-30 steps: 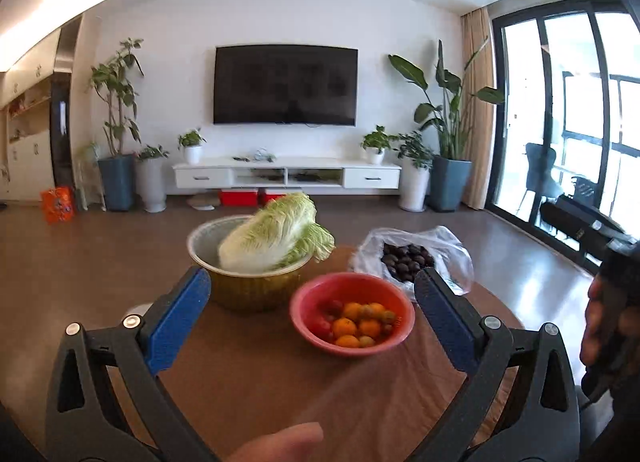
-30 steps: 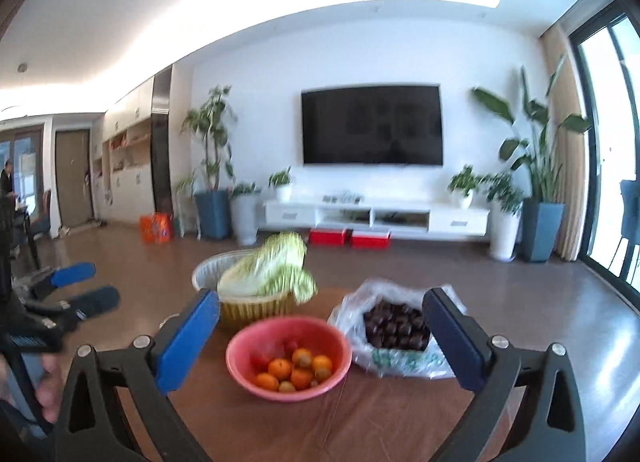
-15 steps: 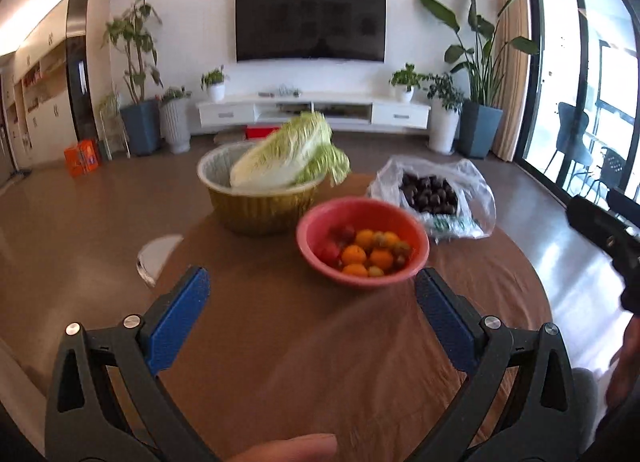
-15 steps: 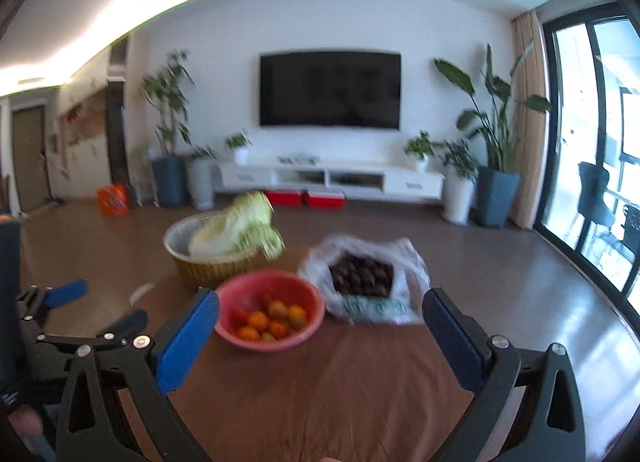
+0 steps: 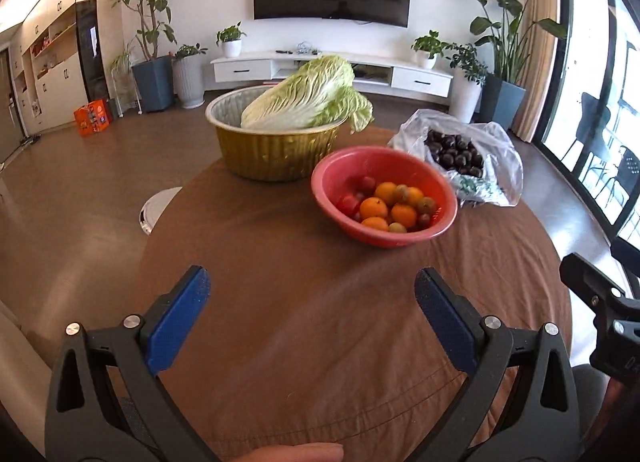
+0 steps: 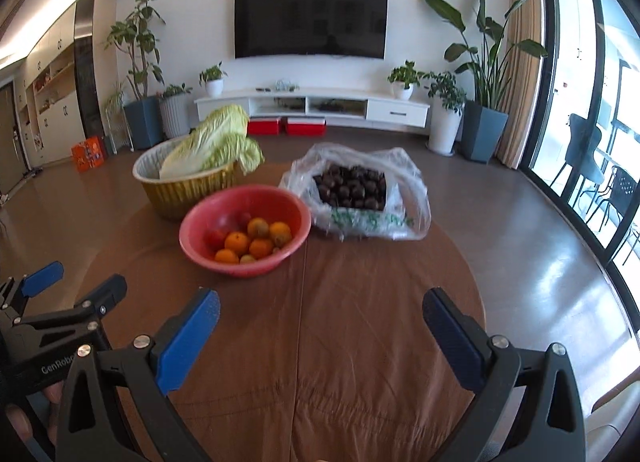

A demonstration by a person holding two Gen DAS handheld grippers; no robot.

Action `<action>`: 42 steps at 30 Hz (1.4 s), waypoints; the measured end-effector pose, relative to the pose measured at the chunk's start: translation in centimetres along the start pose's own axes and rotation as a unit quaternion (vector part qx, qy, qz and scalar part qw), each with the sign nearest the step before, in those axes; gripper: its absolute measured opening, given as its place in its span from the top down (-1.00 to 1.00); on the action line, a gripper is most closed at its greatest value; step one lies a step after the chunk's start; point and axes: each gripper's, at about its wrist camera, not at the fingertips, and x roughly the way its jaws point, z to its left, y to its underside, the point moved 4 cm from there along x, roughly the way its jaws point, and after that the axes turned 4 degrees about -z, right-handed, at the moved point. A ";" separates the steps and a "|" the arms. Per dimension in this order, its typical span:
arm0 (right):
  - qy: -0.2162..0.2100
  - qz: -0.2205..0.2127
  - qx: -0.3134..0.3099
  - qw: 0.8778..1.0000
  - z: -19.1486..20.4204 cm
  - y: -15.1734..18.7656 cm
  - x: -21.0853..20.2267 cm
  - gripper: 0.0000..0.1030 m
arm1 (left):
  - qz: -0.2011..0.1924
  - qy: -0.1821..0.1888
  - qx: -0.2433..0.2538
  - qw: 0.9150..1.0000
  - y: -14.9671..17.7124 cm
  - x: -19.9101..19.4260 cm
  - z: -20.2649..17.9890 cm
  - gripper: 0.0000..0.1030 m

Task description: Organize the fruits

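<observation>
A red bowl (image 5: 440, 186) (image 6: 292, 214) of oranges (image 5: 373, 208) (image 6: 237, 242) and small tomatoes sits mid-table. Behind it a gold basin (image 5: 276, 154) (image 6: 180, 190) holds a napa cabbage (image 5: 304, 96) (image 6: 212, 146). To the right a clear plastic bag (image 5: 496, 166) (image 6: 412, 202) holds dark round fruits (image 5: 454, 152) (image 6: 352, 186). My left gripper (image 5: 312, 290) is open and empty over the near table. My right gripper (image 6: 320, 312) is open and empty, also short of the bowl. Each gripper shows at the edge of the other's view.
The round table has a brown cloth (image 5: 320, 342) (image 6: 360, 342). A white round object (image 5: 156, 206) lies on the floor left of the table. Beyond are a TV wall, white cabinet, potted plants and glass doors on the right.
Both grippers have tilted down and come closer over the table; the bowl, basin and bag now sit higher in both views. Jaws stayed open.
</observation>
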 end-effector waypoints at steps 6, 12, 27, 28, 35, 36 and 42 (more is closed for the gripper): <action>-0.005 0.012 -0.001 1.000 0.4 0.5 0.6 -1.00 | 0.006 0.000 0.002 1.000 0.3 0.8 -0.1 -1.00; -0.006 0.016 0.002 1.000 0.5 0.7 0.6 -1.00 | 0.007 0.002 0.009 1.000 0.4 0.8 -0.2 -1.00; -0.006 0.016 0.001 1.000 0.5 0.7 0.6 -1.00 | 0.012 0.006 0.013 1.000 0.6 1.2 -0.3 -1.00; -0.006 0.016 0.001 1.000 0.5 0.6 0.6 -1.00 | 0.013 0.006 0.014 1.000 0.6 1.2 -0.3 -1.00; -0.006 0.018 0.001 1.000 0.5 0.8 0.7 -1.00 | 0.016 0.007 0.016 1.000 0.7 1.4 -0.3 -0.99; -0.007 0.018 0.001 1.000 0.5 0.9 0.6 -1.00 | 0.016 0.007 0.016 1.000 0.7 1.4 -0.3 -0.99; -0.007 0.019 0.001 1.000 0.5 0.8 0.7 -1.00 | 0.016 0.007 0.016 1.000 0.8 1.5 -0.3 -1.00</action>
